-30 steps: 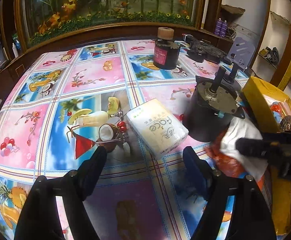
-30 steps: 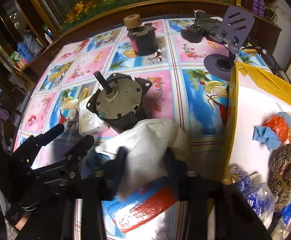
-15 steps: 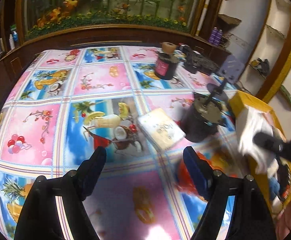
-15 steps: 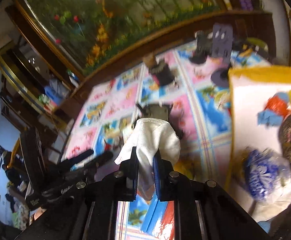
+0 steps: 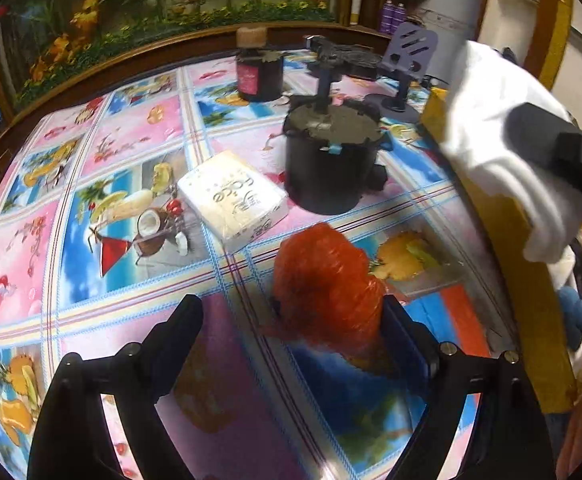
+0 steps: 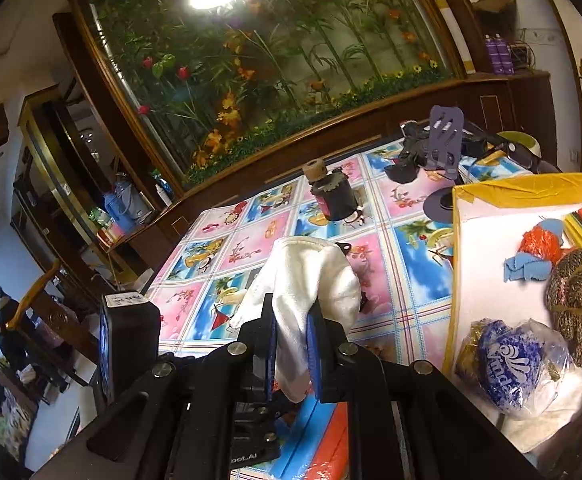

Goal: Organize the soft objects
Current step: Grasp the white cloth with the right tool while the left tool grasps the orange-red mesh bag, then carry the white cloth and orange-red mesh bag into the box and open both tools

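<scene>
My right gripper point(image 6: 294, 320) is shut on a white cloth point(image 6: 311, 276) and holds it in the air left of the yellow-rimmed box point(image 6: 491, 192). The cloth point(image 5: 495, 136) also shows at the right of the left wrist view, above the box's yellow wall point(image 5: 507, 272). My left gripper point(image 5: 291, 312) is open just above the table, with an orange-red mesh ball point(image 5: 323, 284) between its fingers, close to the right one. A white tissue pack point(image 5: 233, 198) lies beyond it. The box holds scourers, a blue cloth and a bagged blue item point(image 6: 503, 368).
A black motor point(image 5: 331, 160) stands just behind the mesh ball, beside the tissue pack. A dark jar with a cork lid point(image 5: 259, 68) and a purple phone stand point(image 5: 407, 60) stand at the table's far side. A blue and red packet point(image 5: 443, 312) lies beside the box.
My right gripper has lifted the white cloth from the table and carried it up toward the box. My left gripper has moved forward and right until the orange-red mesh ball lies between its fingers.
</scene>
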`<state>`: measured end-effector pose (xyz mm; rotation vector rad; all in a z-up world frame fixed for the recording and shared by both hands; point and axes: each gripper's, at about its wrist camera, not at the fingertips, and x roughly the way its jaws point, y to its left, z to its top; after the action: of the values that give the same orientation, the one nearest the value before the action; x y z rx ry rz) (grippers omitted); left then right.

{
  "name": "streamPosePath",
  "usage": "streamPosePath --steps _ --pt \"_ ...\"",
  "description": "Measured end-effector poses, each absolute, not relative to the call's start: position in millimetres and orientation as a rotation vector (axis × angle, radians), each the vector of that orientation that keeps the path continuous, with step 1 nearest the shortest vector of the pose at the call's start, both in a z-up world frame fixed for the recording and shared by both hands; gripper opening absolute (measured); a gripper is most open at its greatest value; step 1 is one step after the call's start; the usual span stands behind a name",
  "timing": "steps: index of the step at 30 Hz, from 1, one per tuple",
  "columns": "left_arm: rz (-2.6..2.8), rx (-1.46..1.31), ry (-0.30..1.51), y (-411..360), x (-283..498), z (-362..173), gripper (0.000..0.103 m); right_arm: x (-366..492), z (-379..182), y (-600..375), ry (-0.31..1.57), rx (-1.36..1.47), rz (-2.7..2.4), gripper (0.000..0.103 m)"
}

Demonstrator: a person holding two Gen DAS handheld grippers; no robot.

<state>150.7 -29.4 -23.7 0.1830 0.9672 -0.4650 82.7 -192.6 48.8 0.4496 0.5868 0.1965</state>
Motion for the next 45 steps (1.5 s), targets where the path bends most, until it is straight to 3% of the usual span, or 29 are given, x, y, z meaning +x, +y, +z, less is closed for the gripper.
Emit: streamPosePath --steps 3,5,6,7,12,14,16,18,22,29,34,35,45 --pt "-0.423 0.215 0.941 -30.5 150.6 -24.9 0.071 83.9 44.9 -196.8 0.606 0.472 0.196 0.014" --pt "-0.426 0.203 0.934 -28.7 150.7 -22.7 0.056 84.4 43.9 -195.4 0.613 0.466 0.193 0.014" --pt "-0.419 0.202 0.929 -27.4 150.7 -21.3 0.040 84.1 43.9 -193.9 0.613 0.459 0.191 0.014" --pt "-0.415 0.194 0.930 -24.9 152.4 -20.5 0.034 83.6 43.6 -192.4 0.614 0.451 0.190 0.014" --pt "-0.430 0.168 0.945 -19.9 155.6 -19.3 0.037 79.5 46.1 -184.6 0.604 0.405 0.186 0.014" --pt "-0.438 0.156 0.951 -18.6 156.4 -18.3 0.044 79.2 47.1 -184.9 0.601 0.403 0.188 0.014" --pt "-0.440 0.144 0.944 -16.7 156.3 -15.7 0.058 77.8 47.5 -186.1 0.598 0.406 0.190 0.014" --pt "-0.449 0.133 0.930 -14.8 155.4 -10.9 0.060 77.0 47.5 -187.7 0.597 0.410 0.188 0.015" --pt "-0.442 0.124 0.894 -14.5 153.8 -3.6 0.074 76.7 47.6 -190.1 0.595 0.421 0.189 0.015" --pt "-0.380 0.114 0.922 -11.0 166.1 -19.5 0.074 74.3 48.7 -188.2 0.591 0.419 0.197 0.015" --pt "-0.350 0.105 0.929 -4.2 170.0 -21.8 0.046 74.0 48.5 -186.5 0.597 0.414 0.202 0.015" --pt "-0.351 0.091 0.933 -1.8 170.8 -21.7 0.044 74.3 48.3 -186.5 0.597 0.413 0.201 0.015" --pt "-0.333 0.075 0.877 3.8 167.9 -10.0 0.040 75.7 48.0 -185.2 0.602 0.404 0.207 0.015"
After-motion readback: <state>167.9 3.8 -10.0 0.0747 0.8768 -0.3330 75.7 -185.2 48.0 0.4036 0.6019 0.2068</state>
